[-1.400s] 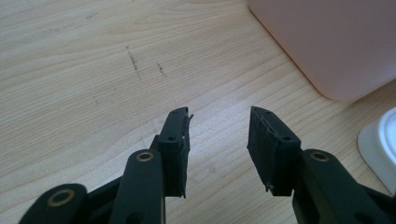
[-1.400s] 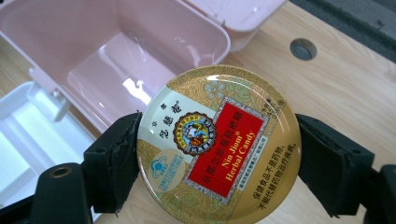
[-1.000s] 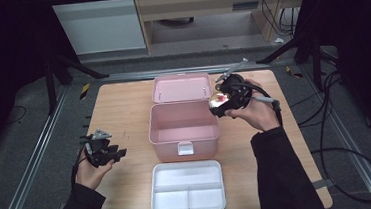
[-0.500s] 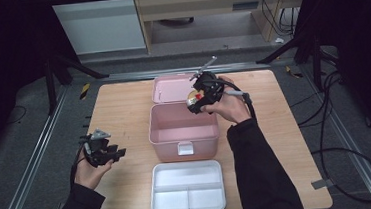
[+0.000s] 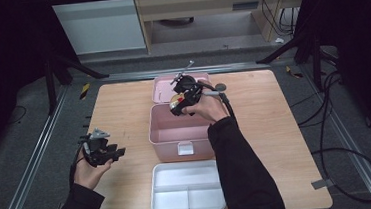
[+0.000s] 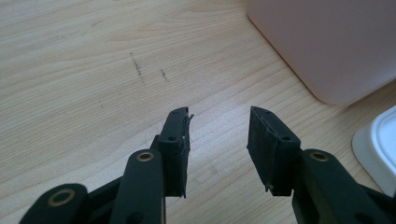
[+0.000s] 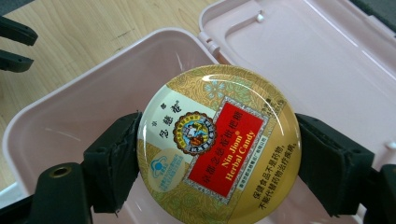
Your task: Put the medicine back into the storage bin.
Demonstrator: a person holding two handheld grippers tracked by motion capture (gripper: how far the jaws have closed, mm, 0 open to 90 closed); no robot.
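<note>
The right gripper (image 7: 217, 154) has its fingers clamped on the rim of a round tin (image 7: 218, 144), held over the open pink box (image 5: 163, 129) at the surface's centre. Gripped only at its edges, the tin might slip or tilt. At 8 o'clock, the left gripper (image 6: 218, 140) hovers, fingers apart, empty.

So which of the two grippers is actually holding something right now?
The right gripper, clamped on the round gold candy tin over the open pink box. The left gripper is open and empty above the table.
</note>
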